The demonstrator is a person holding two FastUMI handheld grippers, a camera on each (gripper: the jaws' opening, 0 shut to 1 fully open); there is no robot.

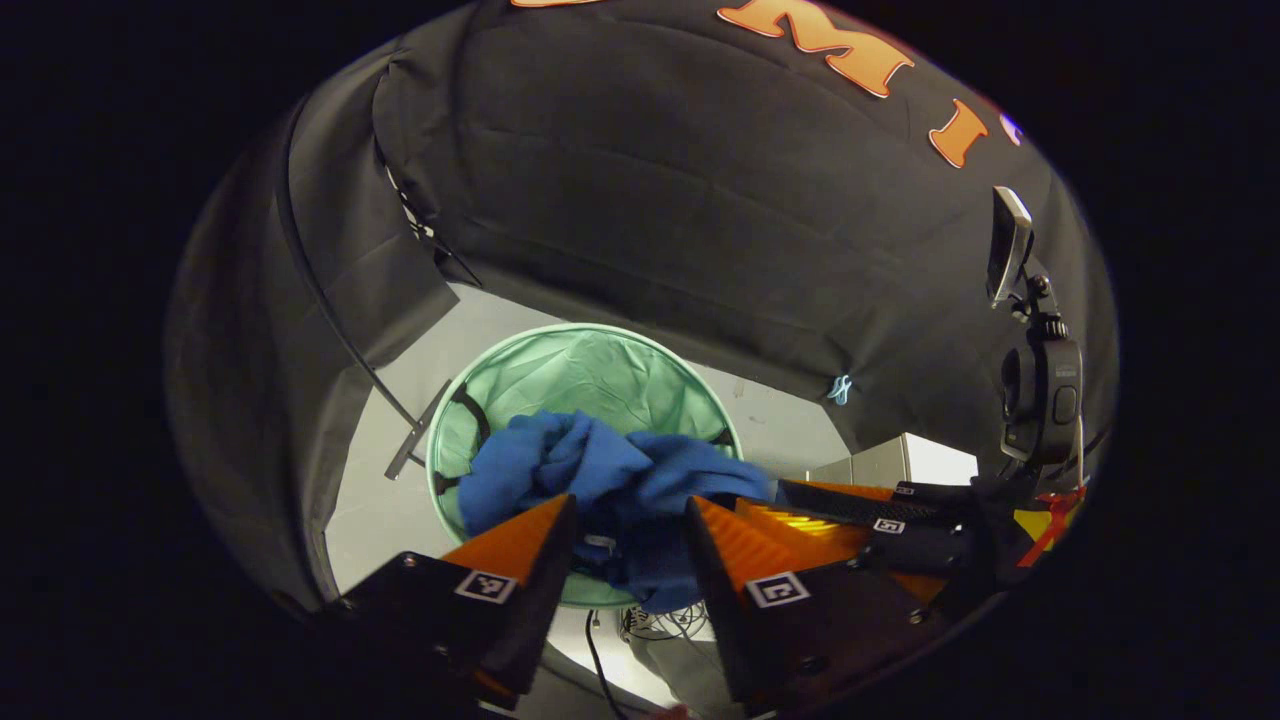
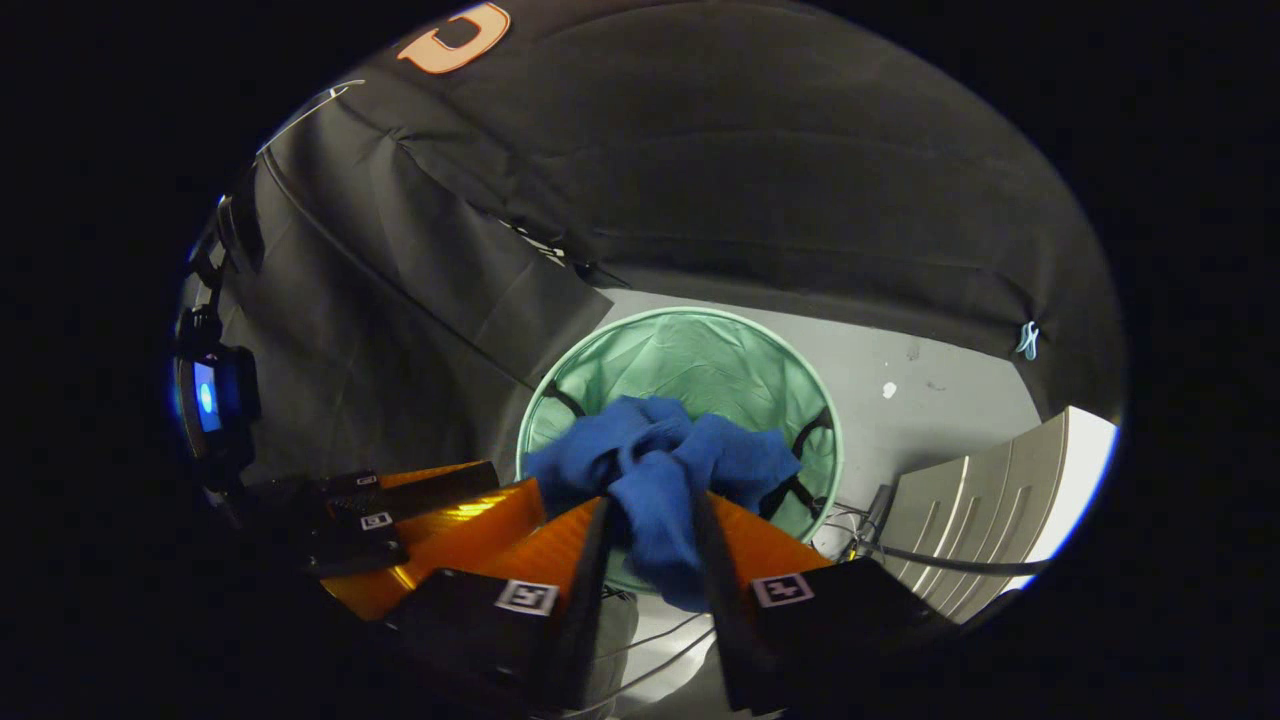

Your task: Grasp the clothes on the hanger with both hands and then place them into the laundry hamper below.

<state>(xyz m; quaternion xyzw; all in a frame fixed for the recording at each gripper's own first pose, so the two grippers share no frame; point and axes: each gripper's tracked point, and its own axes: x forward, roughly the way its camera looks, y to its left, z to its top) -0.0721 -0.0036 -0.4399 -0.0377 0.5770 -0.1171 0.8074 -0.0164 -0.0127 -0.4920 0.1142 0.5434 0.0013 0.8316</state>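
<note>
Both grippers clench the bunched blue garment (image 1: 600, 470) above the open mouth of the round green laundry hamper (image 1: 600, 370) on the pale floor (image 2: 930, 370). The left gripper (image 1: 630, 530) pinches one fold — the right gripper (image 2: 650, 530) grips another, cloth hanging between its fingers.

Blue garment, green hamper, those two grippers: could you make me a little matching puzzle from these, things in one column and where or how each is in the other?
Things:
1. blue garment
2. laundry hamper
3. right gripper
4. grey floor

States:
a. round, open-topped, standing below
b. shut on the cloth
c. bunched up, hanging over the hamper
d. under the hamper

Pairs: 1-c, 2-a, 3-b, 4-d
</note>
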